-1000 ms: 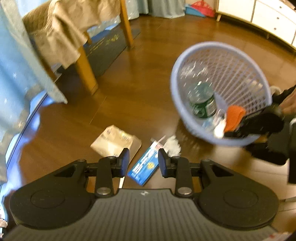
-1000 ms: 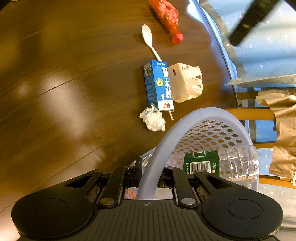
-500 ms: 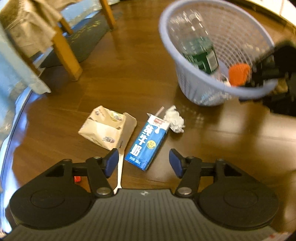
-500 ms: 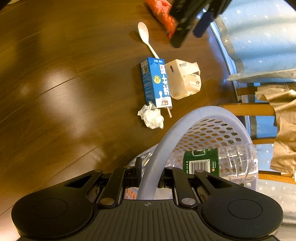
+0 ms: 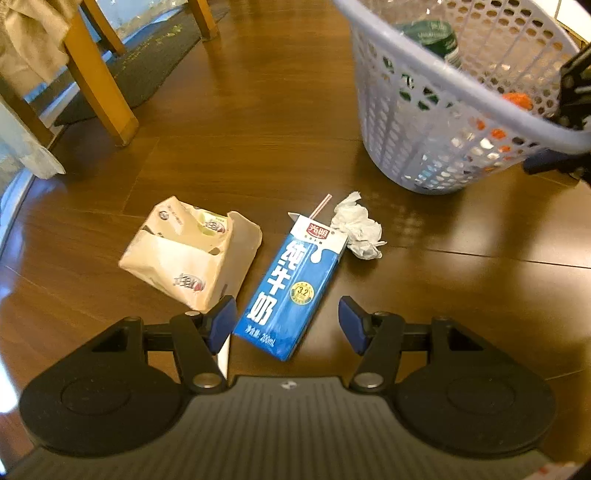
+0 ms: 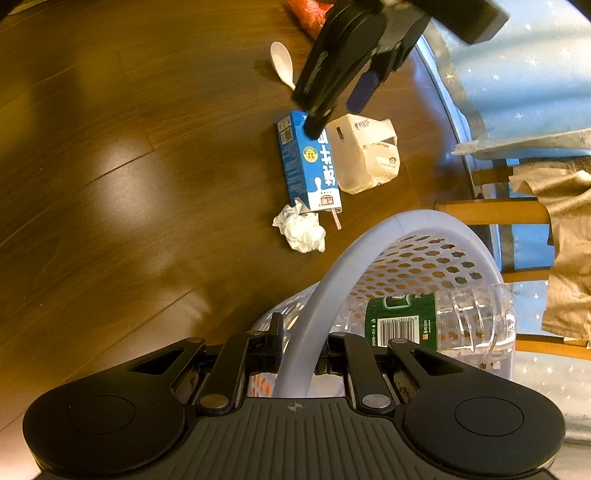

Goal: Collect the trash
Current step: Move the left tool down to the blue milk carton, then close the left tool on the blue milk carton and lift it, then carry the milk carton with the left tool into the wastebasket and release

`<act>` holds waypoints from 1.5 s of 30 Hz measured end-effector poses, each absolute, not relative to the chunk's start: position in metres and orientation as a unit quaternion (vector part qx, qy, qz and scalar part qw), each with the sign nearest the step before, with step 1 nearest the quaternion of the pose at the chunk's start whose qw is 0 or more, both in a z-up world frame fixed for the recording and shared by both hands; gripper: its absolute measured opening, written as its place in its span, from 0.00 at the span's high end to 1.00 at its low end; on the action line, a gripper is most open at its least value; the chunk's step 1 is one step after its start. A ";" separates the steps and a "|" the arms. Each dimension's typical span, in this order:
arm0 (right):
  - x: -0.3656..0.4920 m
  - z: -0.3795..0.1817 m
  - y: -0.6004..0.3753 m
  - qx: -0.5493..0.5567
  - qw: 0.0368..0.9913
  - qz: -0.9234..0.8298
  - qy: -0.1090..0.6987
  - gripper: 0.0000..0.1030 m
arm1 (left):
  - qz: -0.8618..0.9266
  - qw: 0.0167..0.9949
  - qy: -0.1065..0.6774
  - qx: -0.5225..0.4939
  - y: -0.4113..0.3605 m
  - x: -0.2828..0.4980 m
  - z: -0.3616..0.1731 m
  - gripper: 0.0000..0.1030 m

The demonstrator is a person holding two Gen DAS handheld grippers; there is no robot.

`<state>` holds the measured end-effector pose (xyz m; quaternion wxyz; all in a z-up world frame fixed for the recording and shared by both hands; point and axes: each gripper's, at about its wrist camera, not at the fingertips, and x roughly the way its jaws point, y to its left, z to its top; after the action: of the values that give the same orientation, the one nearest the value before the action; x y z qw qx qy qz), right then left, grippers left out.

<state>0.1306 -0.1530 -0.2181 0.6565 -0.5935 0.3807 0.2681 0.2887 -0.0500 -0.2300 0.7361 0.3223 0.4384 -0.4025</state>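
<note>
A blue milk carton (image 5: 291,291) (image 6: 308,162) with a straw lies on the wooden table. My left gripper (image 5: 287,325) (image 6: 343,96) is open, its fingers on either side of the carton's bottom end. A crumpled beige paper box (image 5: 188,254) (image 6: 365,151) lies left of the carton and a crumpled white tissue (image 5: 358,230) (image 6: 301,229) by its top. My right gripper (image 6: 301,350) is shut on the rim of a lavender mesh basket (image 5: 443,99) (image 6: 369,258), which holds a clear plastic bottle (image 6: 443,321) with a green label.
A white plastic spoon (image 6: 282,64) and a red wrapper (image 6: 308,13) lie beyond the carton. A wooden chair (image 5: 96,77) draped with beige cloth stands off the table's far left edge. A pale blue starred cloth (image 6: 517,81) hangs nearby.
My left gripper has opened wider and come down over the blue carton. The basket, held by my right gripper, has shifted up and to the right in the left wrist view.
</note>
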 end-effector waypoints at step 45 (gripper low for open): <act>0.127 -0.224 -0.160 -0.593 0.660 0.269 0.374 0.91 | -0.382 0.724 0.494 0.295 -0.064 0.295 -0.240 0.59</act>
<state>0.1270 -0.1605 -0.2240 0.6597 -0.5934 0.3743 0.2693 0.2947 -0.0638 -0.2405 0.7235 0.2950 0.4938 -0.3817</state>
